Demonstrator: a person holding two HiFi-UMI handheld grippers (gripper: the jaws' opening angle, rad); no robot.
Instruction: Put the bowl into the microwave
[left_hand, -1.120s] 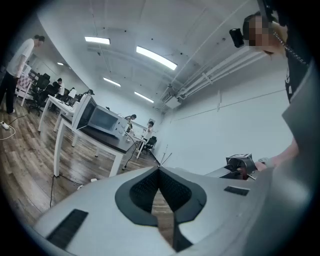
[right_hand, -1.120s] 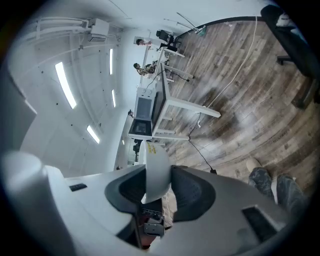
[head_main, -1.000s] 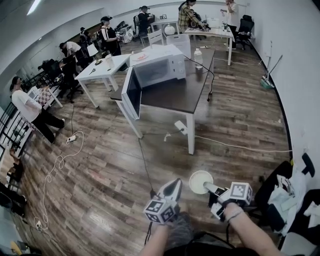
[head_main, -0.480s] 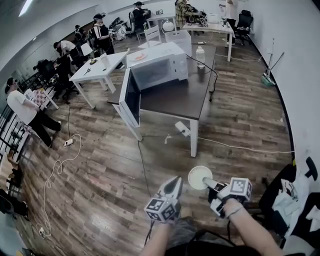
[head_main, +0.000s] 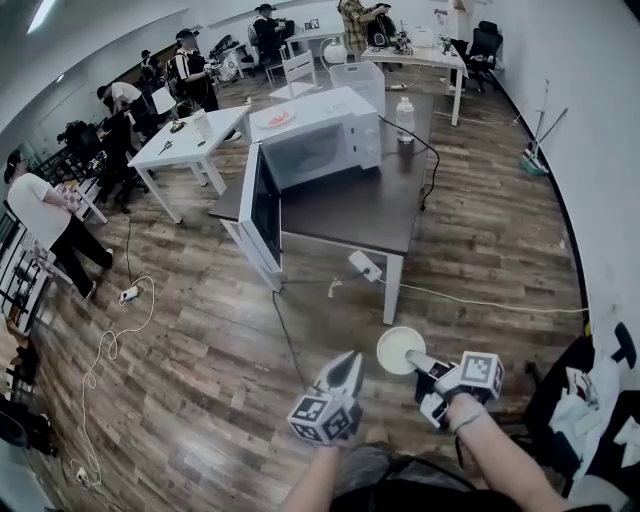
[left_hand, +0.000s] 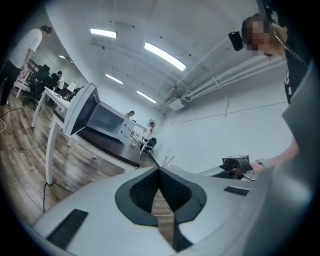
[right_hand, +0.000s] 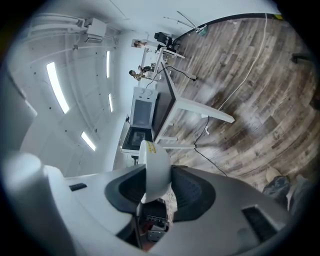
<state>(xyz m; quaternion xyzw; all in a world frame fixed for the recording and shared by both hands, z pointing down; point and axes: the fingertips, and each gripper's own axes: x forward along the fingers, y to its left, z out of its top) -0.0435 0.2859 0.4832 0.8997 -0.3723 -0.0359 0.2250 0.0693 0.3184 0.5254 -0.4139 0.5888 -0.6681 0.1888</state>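
Observation:
The white bowl (head_main: 400, 350) hangs on edge over the wooden floor, with my right gripper (head_main: 414, 364) shut on its rim. In the right gripper view the bowl (right_hand: 154, 159) stands upright between the dark pads, the gripper (right_hand: 159, 176) clamped on it. My left gripper (head_main: 348, 364) is beside it to the left, shut and empty; its tips meet in the left gripper view (left_hand: 159, 171). The white microwave (head_main: 322, 140) stands on the dark table (head_main: 350, 210) ahead, its door (head_main: 262, 208) swung wide open to the left. It also shows as the microwave (left_hand: 104, 118) and the microwave (right_hand: 142, 116).
A water bottle (head_main: 405, 118) stands on the table behind the microwave. A power strip (head_main: 363, 266) and cables (head_main: 470, 300) lie on the floor by the table legs. White tables (head_main: 195, 140) and several people are at the back left. A chair with clothes (head_main: 590, 400) is at my right.
Both grippers, the bowl still held in the right one, have travelled forward; the table and microwave have come closer in the head view.

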